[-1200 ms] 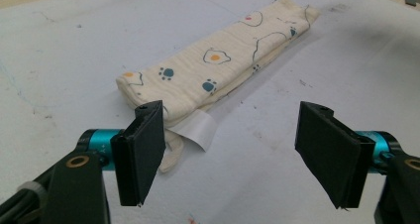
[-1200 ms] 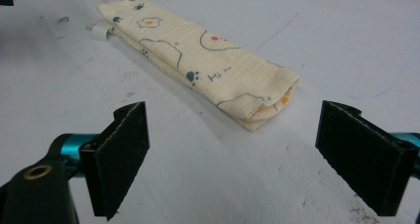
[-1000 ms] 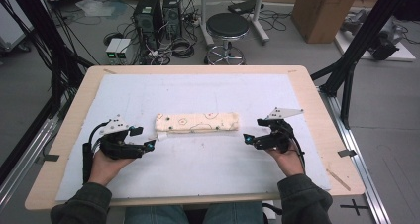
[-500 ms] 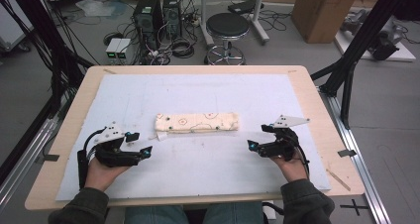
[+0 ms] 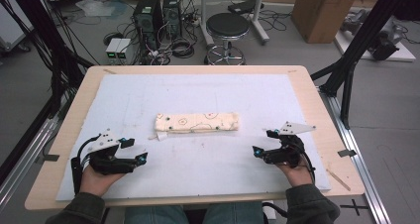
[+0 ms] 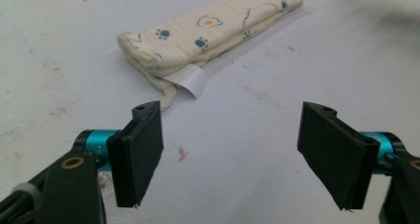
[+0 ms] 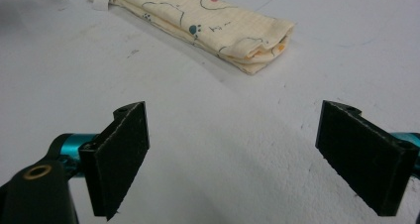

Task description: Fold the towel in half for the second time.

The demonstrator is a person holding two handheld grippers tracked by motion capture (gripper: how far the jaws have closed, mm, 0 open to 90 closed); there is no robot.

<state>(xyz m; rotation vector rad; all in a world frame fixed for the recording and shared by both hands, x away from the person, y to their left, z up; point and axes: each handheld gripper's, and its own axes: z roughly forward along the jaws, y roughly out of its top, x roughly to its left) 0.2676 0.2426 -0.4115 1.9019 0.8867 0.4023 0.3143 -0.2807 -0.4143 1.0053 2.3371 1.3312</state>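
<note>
Folded cloth (image 5: pixel 197 123) lay ahead of both my claws, and neither one touched it. My left claw (image 5: pixel 137 151) hovered low over the white mat (image 5: pixel 208 90), its two black jaws spread wide with nothing between them; in the left gripper view the near end of the cloth (image 6: pixel 208 33) sat just beyond the gap, a little to the left, with a small white tag (image 6: pixel 190 80) sticking out from under its folded edge. My right claw (image 5: pixel 261 143) was likewise spread and empty, and in the right gripper view the cloth's other end (image 7: pixel 198 23) lay further off, up and to the left of the jaws, its stacked layers showing at the fold. From the high view I held the left claw near the front left of the mat and the right claw near the front right, well apart from each other, both pointing inward toward the middle. The cloth, cream with small paw prints and outline drawings, lay as a long narrow strip across the centre of the mat, between the two claws and farther back than either. The mat covered most of the wooden worktop (image 5: pixel 317 100), whose bare rim showed all around. Beyond the worktop stood a round stool (image 5: pixel 228 28), computer towers (image 5: pixel 158 11) with cables on the floor, and a cardboard box (image 5: pixel 324 11).
</note>
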